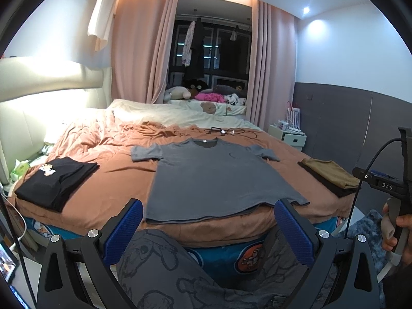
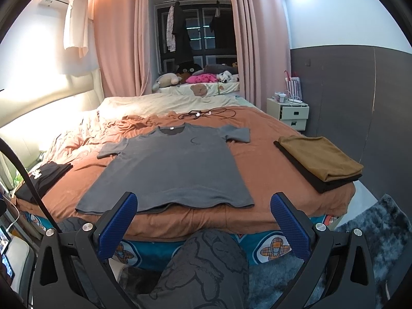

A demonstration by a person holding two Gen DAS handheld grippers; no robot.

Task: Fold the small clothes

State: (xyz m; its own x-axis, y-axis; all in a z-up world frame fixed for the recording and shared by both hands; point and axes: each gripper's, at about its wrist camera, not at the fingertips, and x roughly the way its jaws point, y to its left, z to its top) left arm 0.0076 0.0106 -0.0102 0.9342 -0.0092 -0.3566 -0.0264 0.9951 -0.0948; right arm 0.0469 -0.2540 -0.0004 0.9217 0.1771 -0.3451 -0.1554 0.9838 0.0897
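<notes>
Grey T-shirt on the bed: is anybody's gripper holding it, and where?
No, nothing is held. The grey T-shirt lies flat on the bed, and both the left gripper and right gripper are open, short of its hem.

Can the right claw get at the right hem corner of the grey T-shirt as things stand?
Probably yes. The right claw is open and empty, the grey T-shirt lies flat with its hem at the near bed edge, and nothing lies between them. The folded brown garment sits well aside.

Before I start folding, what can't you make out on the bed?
- Small print on the flat grey short-sleeved t-shirt: too small, both views.
- Black garment under the folded mustard-brown cloth: mostly covered, both views.
- Folded black printed t-shirt: crossed by a black cable, right wrist view.
</notes>
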